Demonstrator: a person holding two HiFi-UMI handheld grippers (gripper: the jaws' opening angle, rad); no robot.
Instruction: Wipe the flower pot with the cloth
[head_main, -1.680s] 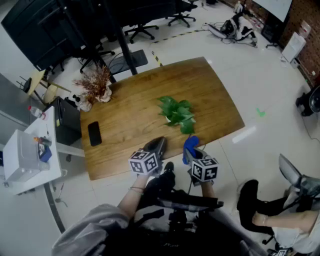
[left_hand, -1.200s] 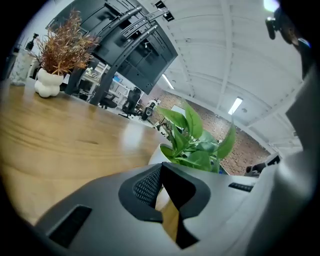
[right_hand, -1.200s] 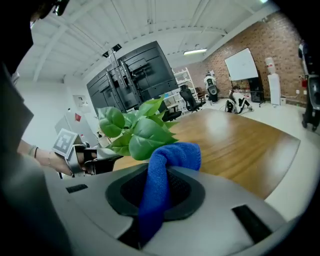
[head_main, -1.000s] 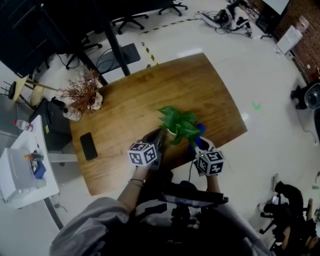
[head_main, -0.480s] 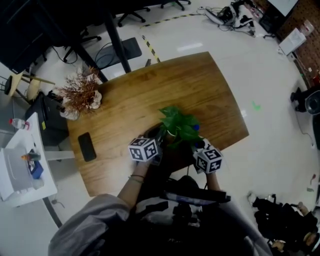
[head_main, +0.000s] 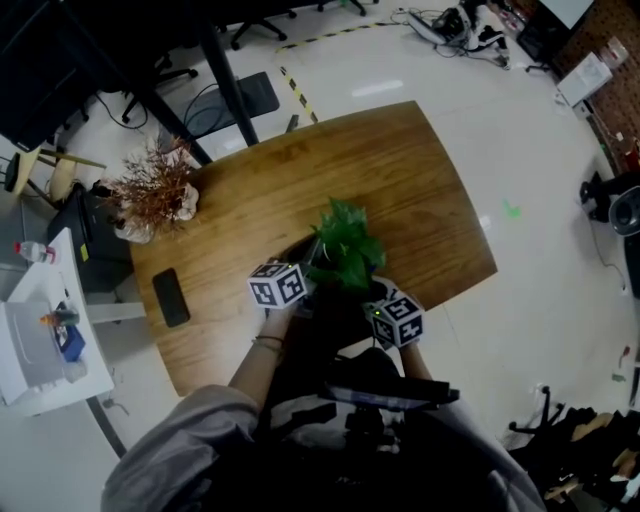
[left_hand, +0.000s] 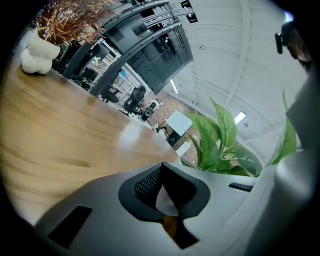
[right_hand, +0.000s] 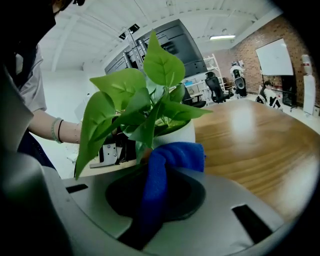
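A green leafy plant (head_main: 345, 245) in a white flower pot (right_hand: 177, 135) stands near the front edge of the wooden table (head_main: 420, 180). My left gripper (head_main: 300, 270) is at the pot's left side. In the left gripper view my left gripper (left_hand: 162, 190) has its jaws closed on a white sliver of the pot's edge (left_hand: 164, 200), with leaves (left_hand: 220, 145) just beyond. My right gripper (right_hand: 155, 165) is shut on a blue cloth (right_hand: 172, 155), whose bunched end rests against the pot's wall. From the head view the leaves hide the cloth.
A dried brown bouquet in a white vase (head_main: 150, 195) stands at the table's far left, and a black phone (head_main: 168, 297) lies near the left edge. A white cabinet (head_main: 40, 340) sits left of the table. Office chairs and desks stand beyond.
Both grippers have moved in from the table's front edge and closed around the plant. The blue cloth, earlier visible beside the leaves, is now tucked under them against the pot.
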